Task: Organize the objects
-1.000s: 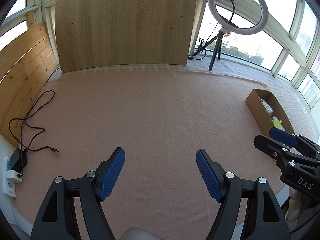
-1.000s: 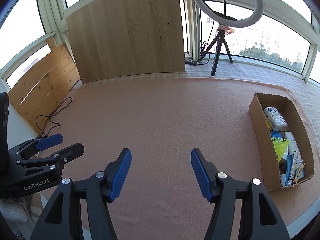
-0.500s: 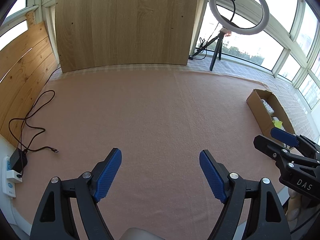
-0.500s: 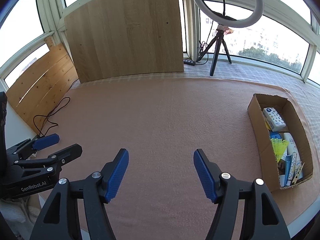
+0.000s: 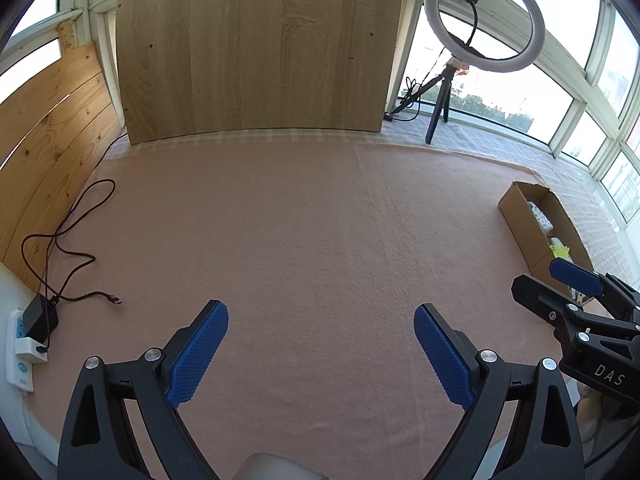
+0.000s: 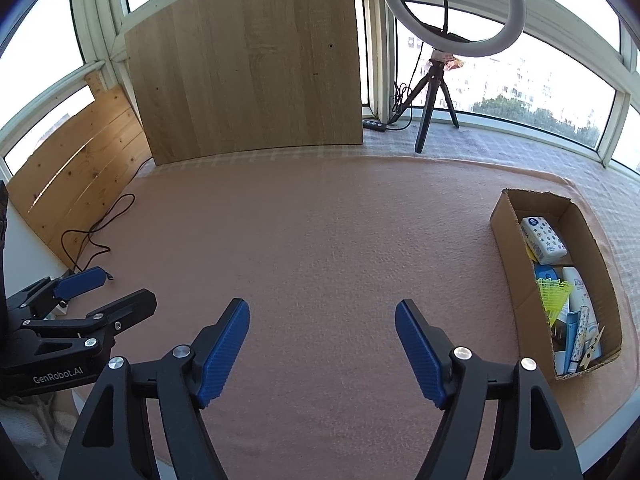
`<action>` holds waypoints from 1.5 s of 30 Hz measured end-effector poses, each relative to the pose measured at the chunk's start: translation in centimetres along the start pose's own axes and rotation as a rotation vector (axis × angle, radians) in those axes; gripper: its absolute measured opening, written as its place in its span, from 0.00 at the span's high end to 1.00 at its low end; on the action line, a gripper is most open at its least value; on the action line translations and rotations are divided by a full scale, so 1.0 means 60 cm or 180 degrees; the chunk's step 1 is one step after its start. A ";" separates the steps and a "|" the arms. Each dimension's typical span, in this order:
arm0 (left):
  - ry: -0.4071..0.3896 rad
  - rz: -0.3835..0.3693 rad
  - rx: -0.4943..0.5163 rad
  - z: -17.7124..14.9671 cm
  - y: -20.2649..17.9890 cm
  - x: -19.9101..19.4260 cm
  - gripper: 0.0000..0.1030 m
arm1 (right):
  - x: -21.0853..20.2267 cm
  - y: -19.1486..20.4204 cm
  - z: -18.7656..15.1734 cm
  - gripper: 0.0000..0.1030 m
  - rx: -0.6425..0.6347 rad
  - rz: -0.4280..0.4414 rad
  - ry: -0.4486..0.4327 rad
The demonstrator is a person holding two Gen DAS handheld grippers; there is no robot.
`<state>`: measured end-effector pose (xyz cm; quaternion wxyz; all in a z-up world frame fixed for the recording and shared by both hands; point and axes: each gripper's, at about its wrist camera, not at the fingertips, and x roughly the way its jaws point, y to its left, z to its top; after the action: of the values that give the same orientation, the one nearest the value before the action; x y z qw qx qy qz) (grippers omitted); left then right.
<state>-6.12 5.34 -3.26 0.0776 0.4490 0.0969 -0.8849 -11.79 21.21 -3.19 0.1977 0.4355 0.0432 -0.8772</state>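
Note:
A cardboard box (image 6: 505, 236) sits at the right of the pink cloth and holds a white tissue pack (image 6: 544, 239), a yellow-green shuttlecock (image 6: 554, 290), a white tube and other small items. It also shows in the left wrist view (image 5: 520, 216). My left gripper (image 5: 321, 350) is open and empty above the near part of the cloth. My right gripper (image 6: 322, 346) is open and empty, left of the box. Each gripper shows in the other's view: the right one (image 5: 568, 292), the left one (image 6: 96, 292).
A pink cloth (image 5: 320, 240) covers the table. A black cable (image 5: 68, 240) and a charger in a power strip (image 5: 28, 336) lie at the left edge. A wooden board (image 5: 260, 48) stands at the back. A ring light on a tripod (image 6: 444, 12) stands back right.
Both grippers have opened a little wider and pulled back slightly toward the near edge. Nothing on the cloth has moved.

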 end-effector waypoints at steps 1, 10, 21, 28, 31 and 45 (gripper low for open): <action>0.0008 0.0001 -0.0005 0.001 0.001 0.001 0.06 | 0.000 0.000 0.000 0.30 0.0000 -0.0011 0.0001; 0.0022 0.0023 0.0005 0.003 0.000 0.001 0.05 | 0.000 0.001 0.000 0.28 0.0003 -0.0035 -0.0007; 0.0045 0.0074 -0.0024 0.003 0.006 0.005 0.01 | 0.001 -0.001 -0.001 0.28 0.0016 -0.0041 -0.0005; 0.0069 0.0078 -0.0011 0.002 0.006 0.007 0.01 | 0.003 0.000 -0.001 0.28 0.0011 -0.0035 0.0001; 0.0067 0.0081 -0.0017 0.001 0.005 0.006 0.01 | 0.003 0.000 -0.001 0.28 0.0011 -0.0033 0.0005; 0.0087 0.0081 -0.0028 0.004 0.008 0.009 0.01 | 0.010 0.003 -0.002 0.28 0.0011 -0.0060 0.0030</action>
<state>-6.54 4.80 -3.60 0.0896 0.4619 0.0961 -0.8771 -11.97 20.87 -3.73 0.1884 0.4395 0.0467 -0.8770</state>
